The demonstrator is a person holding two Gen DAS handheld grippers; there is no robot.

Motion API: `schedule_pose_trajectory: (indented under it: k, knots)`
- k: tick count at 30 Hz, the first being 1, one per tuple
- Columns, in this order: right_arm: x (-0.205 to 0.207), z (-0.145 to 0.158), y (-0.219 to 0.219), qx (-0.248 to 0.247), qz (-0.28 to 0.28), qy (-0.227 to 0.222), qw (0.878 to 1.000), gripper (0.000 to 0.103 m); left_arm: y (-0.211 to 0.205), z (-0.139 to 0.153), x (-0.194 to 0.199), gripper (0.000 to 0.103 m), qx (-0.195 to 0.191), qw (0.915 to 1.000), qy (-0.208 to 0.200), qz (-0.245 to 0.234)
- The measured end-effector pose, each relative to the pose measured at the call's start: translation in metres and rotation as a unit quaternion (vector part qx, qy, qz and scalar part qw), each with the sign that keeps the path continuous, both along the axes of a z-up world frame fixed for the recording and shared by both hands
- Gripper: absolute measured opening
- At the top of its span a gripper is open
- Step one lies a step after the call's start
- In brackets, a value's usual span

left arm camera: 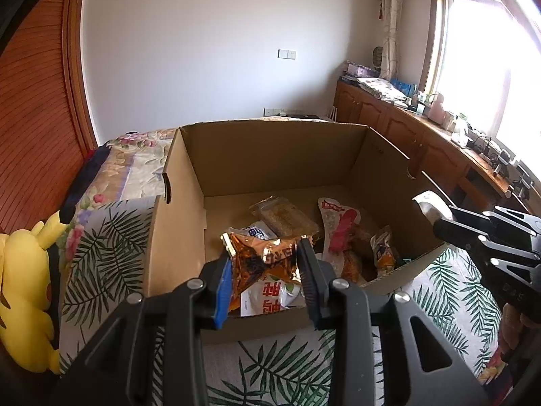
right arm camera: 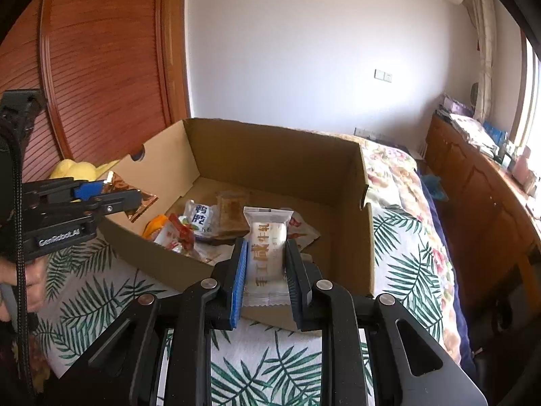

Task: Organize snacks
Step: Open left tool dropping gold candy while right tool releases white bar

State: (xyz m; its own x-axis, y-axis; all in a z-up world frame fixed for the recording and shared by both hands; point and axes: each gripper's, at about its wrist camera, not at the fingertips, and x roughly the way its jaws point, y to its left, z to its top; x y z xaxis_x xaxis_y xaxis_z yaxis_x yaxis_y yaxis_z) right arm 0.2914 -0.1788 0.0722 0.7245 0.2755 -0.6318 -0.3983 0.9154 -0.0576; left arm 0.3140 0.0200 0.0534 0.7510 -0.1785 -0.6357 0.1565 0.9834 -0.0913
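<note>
**Two snacks held over the box, and either one could slip**

The left gripper [left arm camera: 267,270] has its fingers squeezed on a shiny orange snack bag [left arm camera: 260,260]. The bag is crinkly and held by its middle, so it could slide out early. The right gripper [right arm camera: 265,267] has its fingers pressed on a white snack packet [right arm camera: 267,243], just above the near wall of the cardboard box [right arm camera: 280,159]. Let go too soon and it may hit the wall and fall on the bed [right arm camera: 402,237]. More snacks lie in the box.
</note>
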Motion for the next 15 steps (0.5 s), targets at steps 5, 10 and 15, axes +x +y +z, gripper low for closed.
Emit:
schedule_pose_trajectory:
  k: [5, 10, 15]
  knots:
    - [0.008, -0.001, 0.003, 0.005, -0.005, 0.003, 1.000, 0.022, -0.003, -0.002, 0.001, 0.047, 0.010, 1.0000, -0.003, -0.001]
    - [0.012, -0.002, 0.003, 0.011, -0.010, 0.006, 1.000, 0.022, -0.006, 0.000, -0.004, 0.054, 0.027, 0.9995, -0.015, -0.005]
    - [0.008, -0.002, 0.000, 0.020, -0.011, 0.002, 1.000, 0.023, -0.006, 0.004, -0.011, 0.055, 0.027, 0.9994, -0.020, -0.011]
